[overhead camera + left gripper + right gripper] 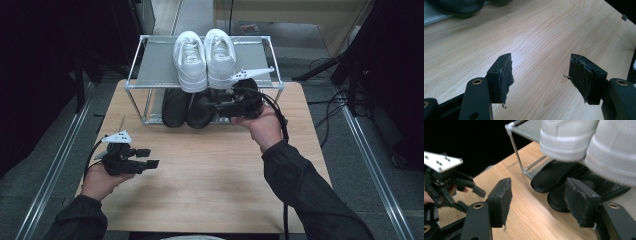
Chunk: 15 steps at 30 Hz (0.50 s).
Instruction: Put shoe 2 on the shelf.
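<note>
Two white sneakers (pixel 190 60) (pixel 220 57) stand side by side on the top shelf of a metal rack (pixel 150 67), toes toward me. Beneath the shelf, a pair of black shoes (pixel 176 107) rests on the wooden table (pixel 210 170). My right gripper (pixel 214 106) is open, held low at the rack's front right, jaws pointing at the toe of the right black shoe (pixel 556 201) without touching it. My left gripper (pixel 149 158) hovers open over the table's front left; its jaws (pixel 541 75) frame bare wood.
The rack's thin front post (pixel 515 147) stands just left of the black shoes (pixel 556 176). The left gripper (pixel 470 198) shows farther off in the right gripper view. Cables and dark stands lie on the floor at the right (pixel 330 107).
</note>
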Available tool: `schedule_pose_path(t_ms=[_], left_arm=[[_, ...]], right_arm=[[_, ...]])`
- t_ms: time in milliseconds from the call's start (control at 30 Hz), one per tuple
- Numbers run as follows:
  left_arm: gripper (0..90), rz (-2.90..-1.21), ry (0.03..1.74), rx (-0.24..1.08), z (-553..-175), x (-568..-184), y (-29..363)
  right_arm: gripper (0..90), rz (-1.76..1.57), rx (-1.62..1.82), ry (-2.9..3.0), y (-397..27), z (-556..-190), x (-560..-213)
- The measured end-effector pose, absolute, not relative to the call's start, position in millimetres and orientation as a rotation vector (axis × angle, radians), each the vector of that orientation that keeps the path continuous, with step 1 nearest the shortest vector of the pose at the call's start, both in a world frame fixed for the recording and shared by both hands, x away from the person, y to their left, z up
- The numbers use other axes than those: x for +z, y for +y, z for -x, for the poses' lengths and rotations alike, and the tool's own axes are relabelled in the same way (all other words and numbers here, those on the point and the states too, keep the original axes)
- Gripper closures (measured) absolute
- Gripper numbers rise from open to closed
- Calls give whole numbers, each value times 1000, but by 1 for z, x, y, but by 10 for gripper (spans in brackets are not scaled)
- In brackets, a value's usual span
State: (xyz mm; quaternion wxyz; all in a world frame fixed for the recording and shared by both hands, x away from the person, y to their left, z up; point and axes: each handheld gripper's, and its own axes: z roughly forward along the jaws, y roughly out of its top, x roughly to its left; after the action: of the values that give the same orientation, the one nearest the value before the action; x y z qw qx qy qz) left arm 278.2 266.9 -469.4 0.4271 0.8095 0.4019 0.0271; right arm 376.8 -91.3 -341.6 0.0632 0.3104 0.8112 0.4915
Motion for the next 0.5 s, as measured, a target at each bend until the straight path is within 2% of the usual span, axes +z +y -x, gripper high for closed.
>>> schedule_pose_path(t_ms=[500], left_arm=[[356,-2024,996,62,-279,-474,263]], right_arm=[[399,-988,1499,2446,-113,-367,-391]])
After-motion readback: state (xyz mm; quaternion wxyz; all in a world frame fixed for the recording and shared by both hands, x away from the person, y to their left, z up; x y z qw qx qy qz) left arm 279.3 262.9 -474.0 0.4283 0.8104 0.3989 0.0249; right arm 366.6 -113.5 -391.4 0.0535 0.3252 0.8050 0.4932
